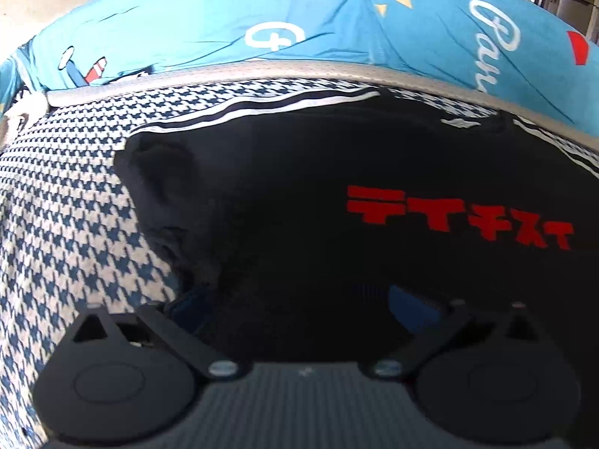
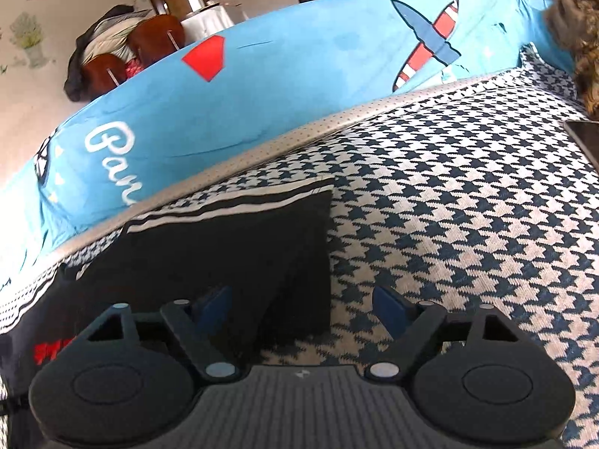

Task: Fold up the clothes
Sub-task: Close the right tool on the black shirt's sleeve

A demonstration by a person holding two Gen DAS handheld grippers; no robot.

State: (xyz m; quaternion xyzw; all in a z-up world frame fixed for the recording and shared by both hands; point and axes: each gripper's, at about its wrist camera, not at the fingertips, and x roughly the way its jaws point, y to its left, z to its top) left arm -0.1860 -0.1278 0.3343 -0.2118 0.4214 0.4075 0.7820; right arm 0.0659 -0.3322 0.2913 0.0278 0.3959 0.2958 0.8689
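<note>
A black garment [image 1: 299, 194] with red characters and white stripes along its far edge lies flat on a blue-and-white houndstooth cover [image 1: 67, 217]. My left gripper [image 1: 301, 305] hovers low over the garment's near part, its blue pads [image 1: 411, 307] wide apart and open, nothing pinched. In the right wrist view the same black garment [image 2: 239, 247] ends in a folded corner with a straight right edge. My right gripper [image 2: 301, 307] is open, and that edge runs between its fingers: the left pad [image 2: 213, 307] over black cloth, the right over the houndstooth cover [image 2: 468, 224].
A grey piped border [image 1: 262, 71] edges the cover, and beyond it lies a bright blue printed fabric [image 2: 299, 67]. A dark flat object [image 2: 586, 138] and something brown and furry [image 2: 576, 37] sit at the far right. Chairs draped with clothes [image 2: 123, 48] stand in the background.
</note>
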